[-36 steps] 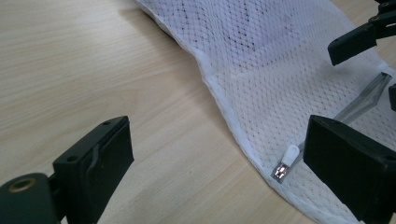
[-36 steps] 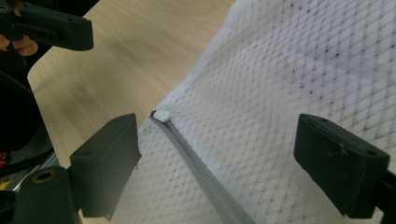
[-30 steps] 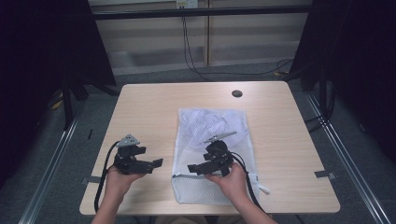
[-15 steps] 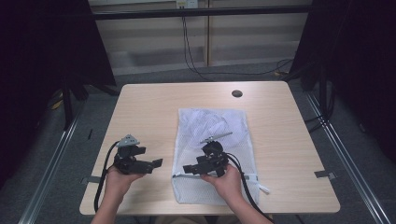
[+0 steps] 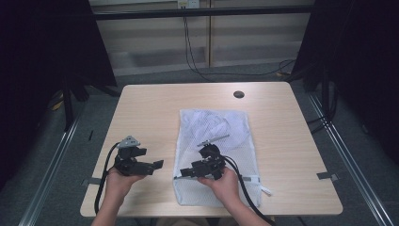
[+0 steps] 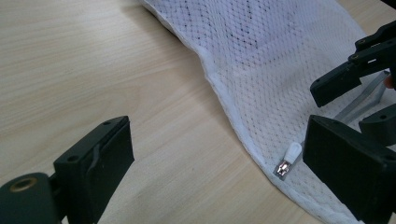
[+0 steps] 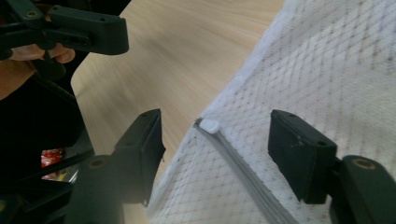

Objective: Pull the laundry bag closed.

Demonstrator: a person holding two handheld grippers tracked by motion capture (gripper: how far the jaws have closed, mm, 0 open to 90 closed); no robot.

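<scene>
A white mesh bag (image 5: 217, 136) lies flat on the wooden table (image 5: 150, 113), right of its middle. Its white zipper pull (image 6: 288, 157) sits at the bag's left hem. My right gripper (image 5: 182, 172) hovers low over that hem. In the right gripper view, the zipper pull (image 7: 210, 125) and the grey zipper line lie between the right gripper's (image 7: 217, 149) jaws. The jaws have just been closing but do not touch the pull. My left gripper (image 5: 157, 165) is held open left of the bag (image 6: 261, 51), aimed at the hem, with bare wood between its jaws.
A round dark cable hole (image 5: 238, 94) sits in the table's far right part. Black curtains flank the table, and cables run over the grey floor behind it. The bag's near end has a small white tab (image 5: 265, 190) close to the front edge.
My right gripper has shifted a little left across the bag to its left hem, and its jaws have narrowed. The left gripper has stayed where it was.
</scene>
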